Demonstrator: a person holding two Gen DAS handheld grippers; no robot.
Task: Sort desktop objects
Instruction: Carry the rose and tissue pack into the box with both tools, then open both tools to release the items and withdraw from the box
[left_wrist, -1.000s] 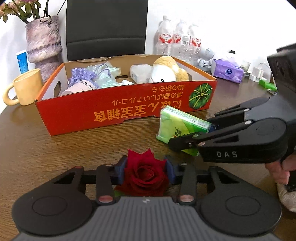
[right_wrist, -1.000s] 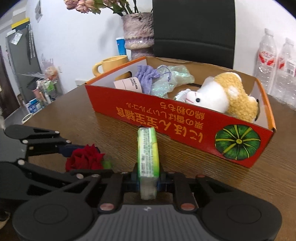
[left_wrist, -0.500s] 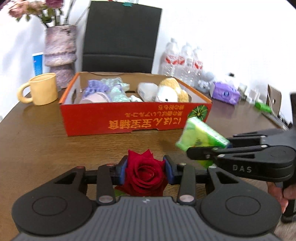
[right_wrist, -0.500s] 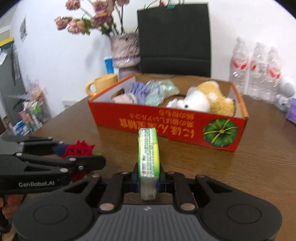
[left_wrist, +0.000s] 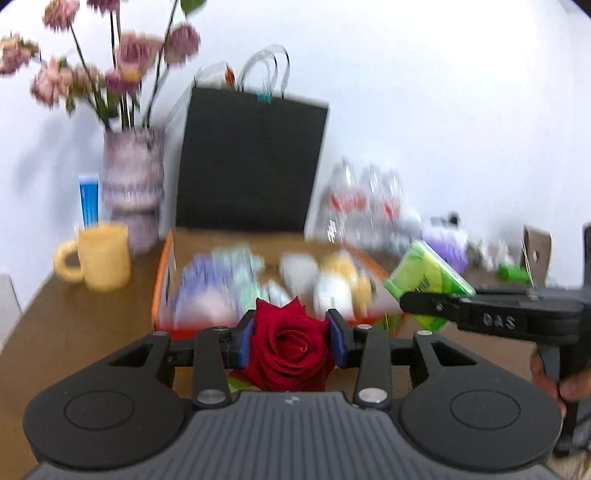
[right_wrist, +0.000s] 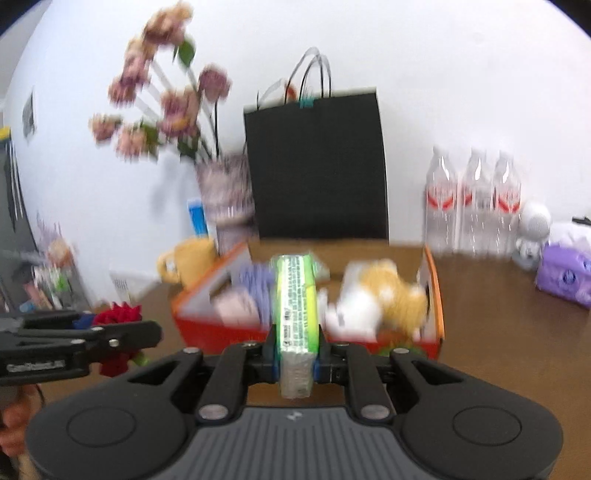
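Note:
My left gripper (left_wrist: 291, 339) is shut on a red rose (left_wrist: 290, 350) and holds it up in front of the red cardboard box (left_wrist: 164, 280). My right gripper (right_wrist: 295, 354) is shut on a green tissue pack (right_wrist: 296, 295), held on edge above the near side of the box (right_wrist: 436, 295). The pack also shows in the left wrist view (left_wrist: 424, 280), and the rose in the right wrist view (right_wrist: 118, 317). The box holds a plush toy (right_wrist: 384, 295), a purple pouch and other blurred items.
Behind the box stand a black paper bag (left_wrist: 251, 162), a vase of dried flowers (left_wrist: 133, 184), a yellow mug (left_wrist: 99, 258) and water bottles (right_wrist: 472, 199). A purple tissue pack (right_wrist: 565, 277) lies at the right on the brown table (right_wrist: 517, 332).
Both grippers have risen with their loads and moved toward the box, so its inside now shows from above. The views are blurred by motion.

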